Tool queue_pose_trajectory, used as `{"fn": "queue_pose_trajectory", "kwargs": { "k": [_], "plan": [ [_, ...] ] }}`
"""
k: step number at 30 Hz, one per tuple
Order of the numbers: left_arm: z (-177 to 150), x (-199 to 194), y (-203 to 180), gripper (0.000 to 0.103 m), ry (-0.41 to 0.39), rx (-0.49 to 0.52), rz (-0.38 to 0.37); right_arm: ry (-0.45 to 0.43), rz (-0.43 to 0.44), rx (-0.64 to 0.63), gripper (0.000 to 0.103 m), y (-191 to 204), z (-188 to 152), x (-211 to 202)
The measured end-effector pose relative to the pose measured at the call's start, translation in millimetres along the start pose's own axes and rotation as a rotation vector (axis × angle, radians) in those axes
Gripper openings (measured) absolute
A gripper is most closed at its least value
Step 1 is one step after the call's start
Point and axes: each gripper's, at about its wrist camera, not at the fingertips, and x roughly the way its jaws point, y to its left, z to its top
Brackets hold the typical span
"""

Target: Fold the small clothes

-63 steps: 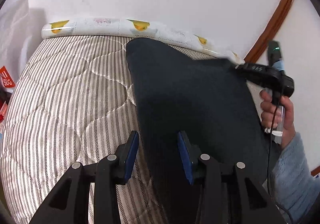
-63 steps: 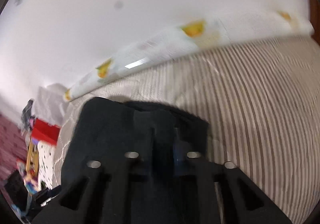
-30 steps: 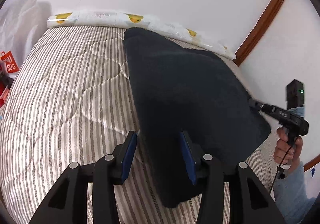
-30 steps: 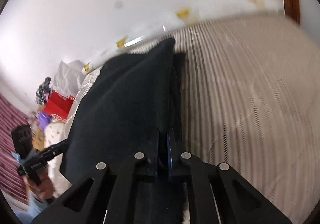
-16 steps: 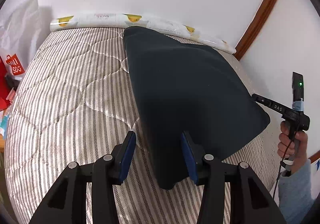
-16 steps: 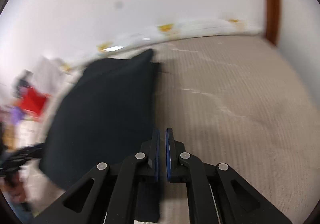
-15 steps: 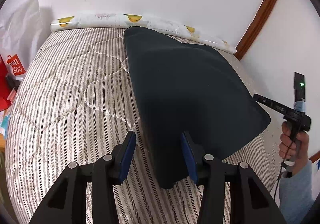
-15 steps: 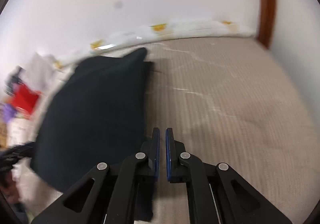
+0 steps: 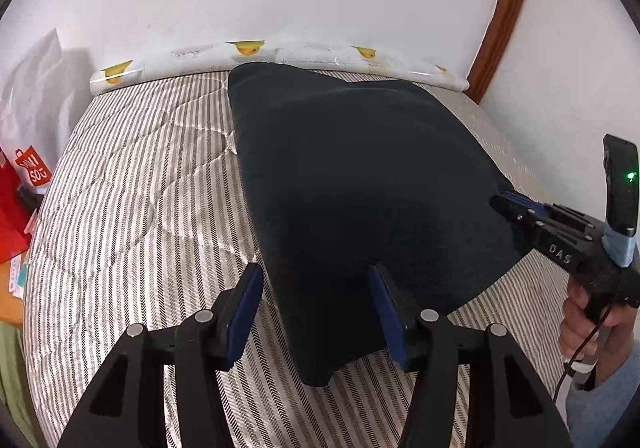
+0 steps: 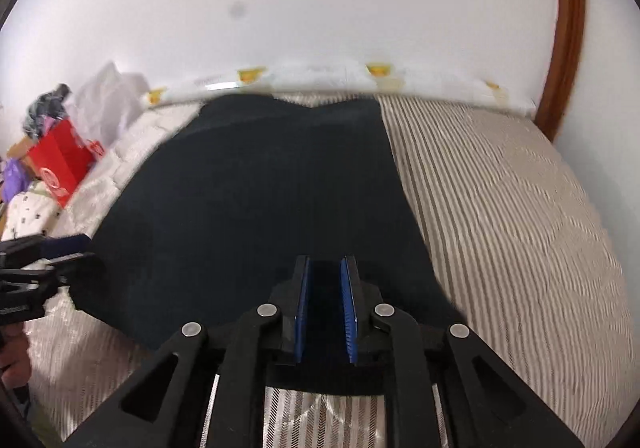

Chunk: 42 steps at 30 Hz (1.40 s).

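We see dark cloth (image 9: 360,175) lying flat on striped bed (image 9: 132,183), centre to 1 o'clock in left view. Left claw (image 9: 316,312) spread and opening, cloth's near corner between pads, no pad pressing. Right claw (image 10: 325,312) narrow gap, opening, pads apart over cloth's near edge (image 10: 256,207), nothing pinched. Right claw also visible at 3 o'clock in left view (image 9: 508,203), tip at cloth's edge. Red box (image 10: 60,159) at 9 o'clock, off bed.
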Motion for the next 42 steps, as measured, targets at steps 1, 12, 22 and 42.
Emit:
{"fn": "queue_pose_trajectory", "kwargs": {
  "k": [1,12,22,42],
  "plan": [
    [0,1,0,0.054,0.001,0.004,0.002,0.003,-0.013,0.010,0.015,0,-4,2],
    [0,6,5,0.059,0.014,-0.019,-0.018,-0.008,-0.096,0.024,0.015,3,-12,1],
    [-10,4,4,0.062,0.026,-0.061,0.003,0.007,-0.121,0.047,0.015,-2,-15,-1],
    [-30,-21,-15,0.062,0.014,-0.096,0.081,-0.011,-0.086,0.036,0.016,-14,-30,-20]
  ]
}}
